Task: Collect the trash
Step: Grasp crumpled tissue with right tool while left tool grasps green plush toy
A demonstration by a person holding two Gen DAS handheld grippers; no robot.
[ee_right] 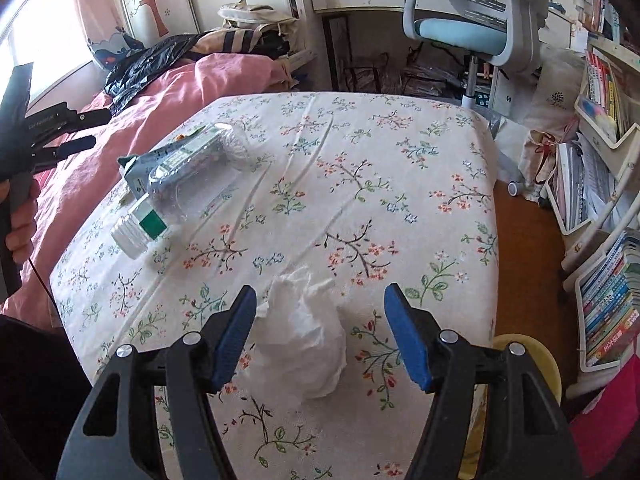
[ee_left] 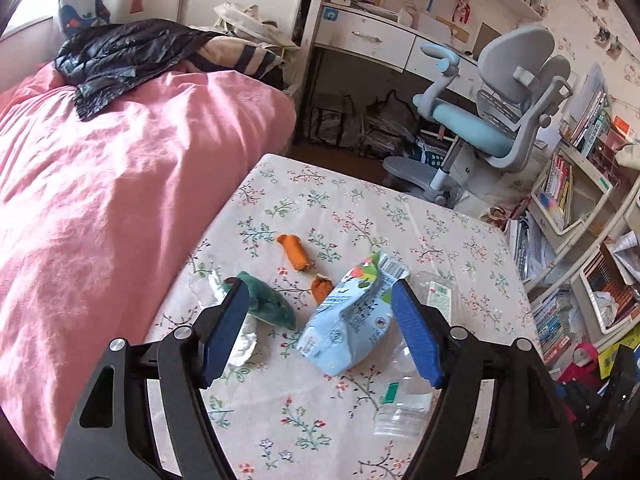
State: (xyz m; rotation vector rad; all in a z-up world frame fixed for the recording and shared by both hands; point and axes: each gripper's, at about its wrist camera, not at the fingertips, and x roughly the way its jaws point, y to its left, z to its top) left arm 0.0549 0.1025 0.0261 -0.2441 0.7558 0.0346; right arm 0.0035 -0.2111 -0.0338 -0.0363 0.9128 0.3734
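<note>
Left wrist view: my table in its flowered cloth fills the middle, beside the pink bed. My left tongs stand wide over the blue pouch, gripping nothing; a clear bottle lies beside it. My right tongs stand wide around a crumpled tissue, pads not touching it.

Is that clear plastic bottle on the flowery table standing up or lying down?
Lying down: the clear bottle rests on its side on the table, threaded neck toward the camera.
</note>
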